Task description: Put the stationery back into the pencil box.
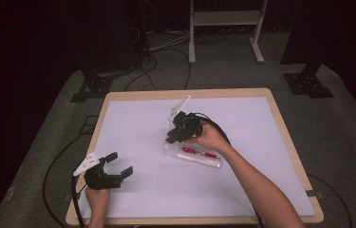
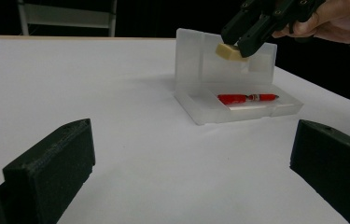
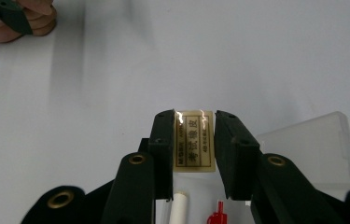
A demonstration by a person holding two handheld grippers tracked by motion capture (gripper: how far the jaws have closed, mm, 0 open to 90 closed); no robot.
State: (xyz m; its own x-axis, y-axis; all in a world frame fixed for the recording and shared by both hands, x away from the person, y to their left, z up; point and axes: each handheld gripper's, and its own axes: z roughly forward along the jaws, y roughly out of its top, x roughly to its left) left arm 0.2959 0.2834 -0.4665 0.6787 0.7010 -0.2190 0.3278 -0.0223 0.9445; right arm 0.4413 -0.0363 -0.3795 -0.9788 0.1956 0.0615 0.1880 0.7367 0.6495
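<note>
You had the right gripper (image 3: 193,140) pinching the eraser (image 3: 194,142) just above the open pencil case (image 2: 238,109), the red pen (image 2: 247,98) already inside, while your left gripper (image 1: 118,164) waited spread at seven o'clock.

Cream eraser (image 3: 194,142) w/ dark print, red pen (image 2: 247,98), prob. clear case (image 2: 238,109)

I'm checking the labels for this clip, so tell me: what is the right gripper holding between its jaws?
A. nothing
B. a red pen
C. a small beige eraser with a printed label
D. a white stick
C: the right gripper is shut on the eraser, held above the open clear plastic case, while the red pen lies inside the case.
</note>
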